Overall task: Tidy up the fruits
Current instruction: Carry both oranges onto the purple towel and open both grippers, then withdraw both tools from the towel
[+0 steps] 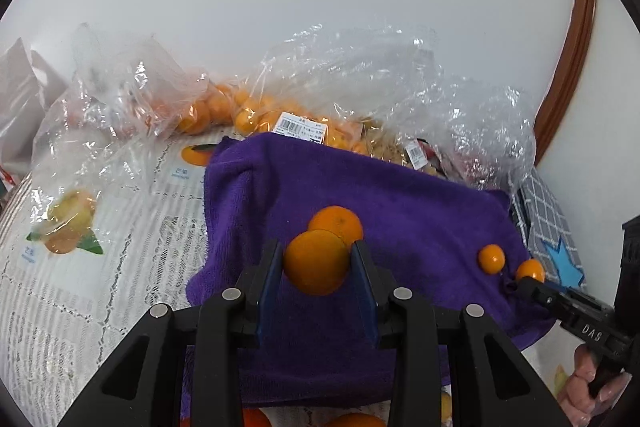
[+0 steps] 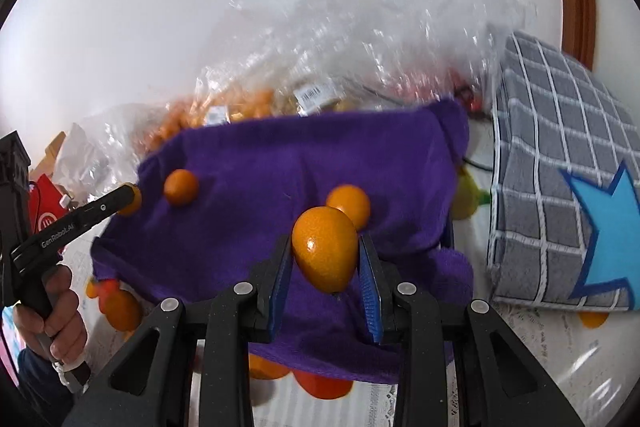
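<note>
**Two fruits in hand, most still bagged**

The left hand-held gripper (image 1: 317,263) is closed on a round orange (image 1: 316,262) above the purple towel (image 1: 400,211). The right hand-held gripper (image 2: 326,259) likewise pinches an oval orange fruit (image 2: 325,247) over the same towel. Three oranges lie on the towel: one just beyond the left's fruit (image 1: 338,223) and two smaller ones (image 1: 491,259) nearer its edge. The plastic bags (image 1: 256,107) behind remain full of fruit, so the sorting appears barely begun.
</note>
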{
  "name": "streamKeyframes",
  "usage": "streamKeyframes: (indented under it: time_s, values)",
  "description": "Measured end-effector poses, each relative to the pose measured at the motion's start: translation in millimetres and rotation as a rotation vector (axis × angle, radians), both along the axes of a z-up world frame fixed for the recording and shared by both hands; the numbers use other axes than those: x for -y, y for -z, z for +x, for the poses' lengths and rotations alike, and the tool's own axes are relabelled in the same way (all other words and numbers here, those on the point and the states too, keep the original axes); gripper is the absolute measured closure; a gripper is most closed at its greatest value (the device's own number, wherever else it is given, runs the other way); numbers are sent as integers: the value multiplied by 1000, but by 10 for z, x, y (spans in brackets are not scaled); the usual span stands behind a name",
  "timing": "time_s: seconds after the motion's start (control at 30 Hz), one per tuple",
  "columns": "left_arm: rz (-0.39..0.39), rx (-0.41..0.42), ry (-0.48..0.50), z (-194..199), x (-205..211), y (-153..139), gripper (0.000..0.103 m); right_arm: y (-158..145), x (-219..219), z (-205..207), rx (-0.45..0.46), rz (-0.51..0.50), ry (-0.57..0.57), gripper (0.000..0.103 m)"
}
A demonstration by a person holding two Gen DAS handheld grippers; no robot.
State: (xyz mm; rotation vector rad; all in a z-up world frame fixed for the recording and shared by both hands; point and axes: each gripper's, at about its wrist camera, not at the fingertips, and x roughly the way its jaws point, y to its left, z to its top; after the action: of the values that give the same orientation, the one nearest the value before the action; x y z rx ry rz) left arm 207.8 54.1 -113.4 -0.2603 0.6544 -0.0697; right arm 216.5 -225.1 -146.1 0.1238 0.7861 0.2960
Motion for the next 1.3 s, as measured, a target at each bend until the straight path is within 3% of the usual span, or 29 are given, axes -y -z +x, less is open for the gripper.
streamKeyframes:
  time_s: [0.17, 0.27, 0.67, 0.97, 1.13, 1.3]
  values:
    - [33, -10, 31, 34, 84, 75, 70, 69, 24, 23, -9, 8, 2, 70]
    - [4, -30, 58, 72, 90, 101, 70, 134, 5, 48, -27, -10, 4, 70]
    - [4, -62, 27, 117, 57, 141, 70, 199, -150, 70, -23, -127, 12, 69]
    - [9, -59, 27, 112, 61, 136, 69, 189, -159, 67, -37, -128, 21, 63]
    - [11, -7, 25, 9, 83, 71, 66, 109, -151, -11, 20, -144, 53, 63]
    - [47, 113, -24, -207, 102, -70, 66, 67, -76, -50, 28, -109, 102, 63]
